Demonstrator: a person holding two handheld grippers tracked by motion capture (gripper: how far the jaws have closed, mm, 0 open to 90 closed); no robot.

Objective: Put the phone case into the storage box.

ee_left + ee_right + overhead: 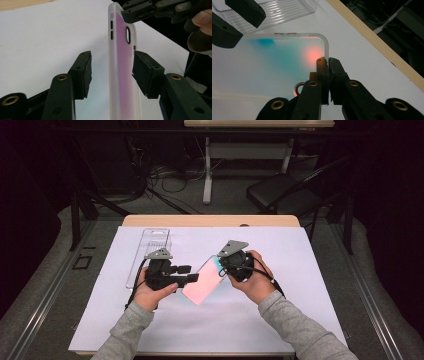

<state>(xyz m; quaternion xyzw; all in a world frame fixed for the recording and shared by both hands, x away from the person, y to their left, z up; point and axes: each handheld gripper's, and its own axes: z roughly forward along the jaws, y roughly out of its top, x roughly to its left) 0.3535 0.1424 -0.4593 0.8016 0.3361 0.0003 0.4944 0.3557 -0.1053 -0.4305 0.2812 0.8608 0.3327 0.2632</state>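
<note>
The counter [210,220] is wooden, and a white sheet [280,310] covers nearly all of its top. On the sheet, towards the far left, lies a clear plastic tray [152,245], long and ribbed; in the right gripper view it sits beyond the case's far edge.

The case [204,281], a frosted phone cover tinted pink and teal, is held off the sheet near the middle of the counter, between the two grippers. In the left gripper view it stands on edge, with its side-button slots and an oval cut-out facing the camera.

The right gripper [328,65] has its fingers pressed together on the case's rim at a rounded corner, pinching the thin wall between them. In the high view it sits at the case's far right end, in the person's right hand [257,282].

The left gripper [111,72] has its fingers [82,72] spread on either side of the case. The right-hand finger lies just against the case's face, while the left-hand one stands apart from it, so there is no grip yet. The left hand [150,292] holds it at the case's near left end.
</note>
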